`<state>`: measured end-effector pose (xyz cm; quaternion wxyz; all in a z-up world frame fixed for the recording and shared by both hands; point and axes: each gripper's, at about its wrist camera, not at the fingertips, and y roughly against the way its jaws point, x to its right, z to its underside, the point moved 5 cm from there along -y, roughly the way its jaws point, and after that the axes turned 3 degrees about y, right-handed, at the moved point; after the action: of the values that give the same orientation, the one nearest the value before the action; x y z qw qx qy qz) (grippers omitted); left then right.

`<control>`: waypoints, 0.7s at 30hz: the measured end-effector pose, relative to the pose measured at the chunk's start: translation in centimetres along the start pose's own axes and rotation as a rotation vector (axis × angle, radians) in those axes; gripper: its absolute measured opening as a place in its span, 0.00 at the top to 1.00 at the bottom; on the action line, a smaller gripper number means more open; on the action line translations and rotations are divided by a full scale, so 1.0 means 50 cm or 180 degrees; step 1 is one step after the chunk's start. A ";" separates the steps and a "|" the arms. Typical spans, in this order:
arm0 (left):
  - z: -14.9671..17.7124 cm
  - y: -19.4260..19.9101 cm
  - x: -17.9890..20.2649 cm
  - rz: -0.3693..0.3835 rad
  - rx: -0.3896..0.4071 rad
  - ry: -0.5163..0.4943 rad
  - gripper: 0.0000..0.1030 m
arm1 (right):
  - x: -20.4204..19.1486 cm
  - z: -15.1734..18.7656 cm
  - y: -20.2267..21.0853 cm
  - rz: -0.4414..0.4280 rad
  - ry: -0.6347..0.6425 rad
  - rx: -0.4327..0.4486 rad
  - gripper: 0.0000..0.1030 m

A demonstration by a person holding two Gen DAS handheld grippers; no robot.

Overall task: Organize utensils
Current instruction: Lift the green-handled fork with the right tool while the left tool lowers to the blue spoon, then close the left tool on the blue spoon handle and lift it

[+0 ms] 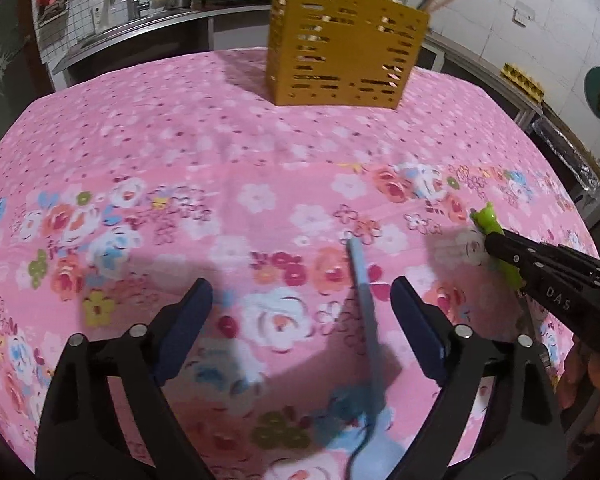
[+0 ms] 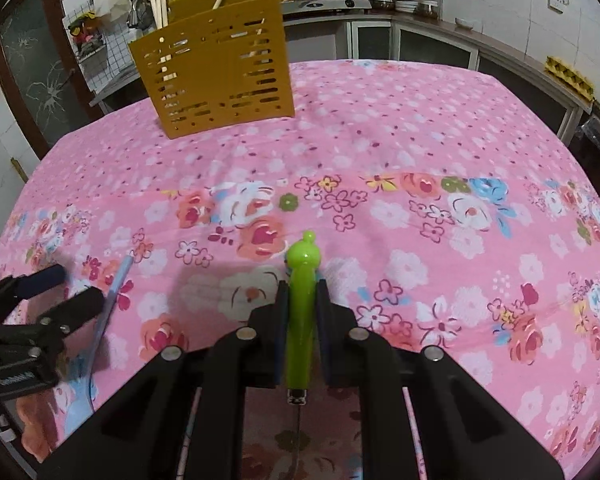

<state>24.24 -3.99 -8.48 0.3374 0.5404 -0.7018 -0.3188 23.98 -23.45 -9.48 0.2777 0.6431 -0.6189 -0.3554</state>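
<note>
Two utensils in play, near edge of tabletop (image 2: 380, 128). Right gripper (image 2: 300, 292): jaws clenched on green utensil (image 2: 302, 280), handle pointing far, toward holder. Left gripper (image 1: 302, 300): jaws released, straddling blue utensil (image 1: 366, 300) lying on floral cloth, long axis running near-to-far, closer to right jaw; left hand nearer it. Far: yellow slotted holder (image 2: 220, 76), upright, chopsticks (image 2: 162, 0) inside, well apart from both grippers.

The blue spoon's (image 1: 366, 320) bowl is blurred and cut off below.
</note>
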 end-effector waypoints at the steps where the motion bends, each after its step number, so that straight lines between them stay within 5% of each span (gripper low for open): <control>1: 0.000 -0.004 0.006 -0.0012 -0.0019 -0.0012 0.19 | 0.001 -0.001 0.000 -0.0018 -0.0015 -0.0004 0.87; 7: -0.004 -0.018 0.027 -0.0111 -0.0100 -0.0106 0.35 | 0.004 -0.006 -0.007 -0.0061 0.0017 -0.0066 0.86; 14: -0.007 -0.022 0.041 -0.0294 -0.0115 -0.0194 0.67 | 0.005 -0.004 -0.007 -0.0058 0.0013 -0.0051 0.86; 21: -0.021 -0.031 0.040 -0.0329 -0.0164 -0.0145 0.83 | 0.003 -0.007 -0.010 -0.0023 0.0035 -0.0092 0.86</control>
<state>25.56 -6.37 -8.90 0.3182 0.5595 -0.6721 -0.3660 24.57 -23.57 -9.67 0.2891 0.6432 -0.6098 -0.3617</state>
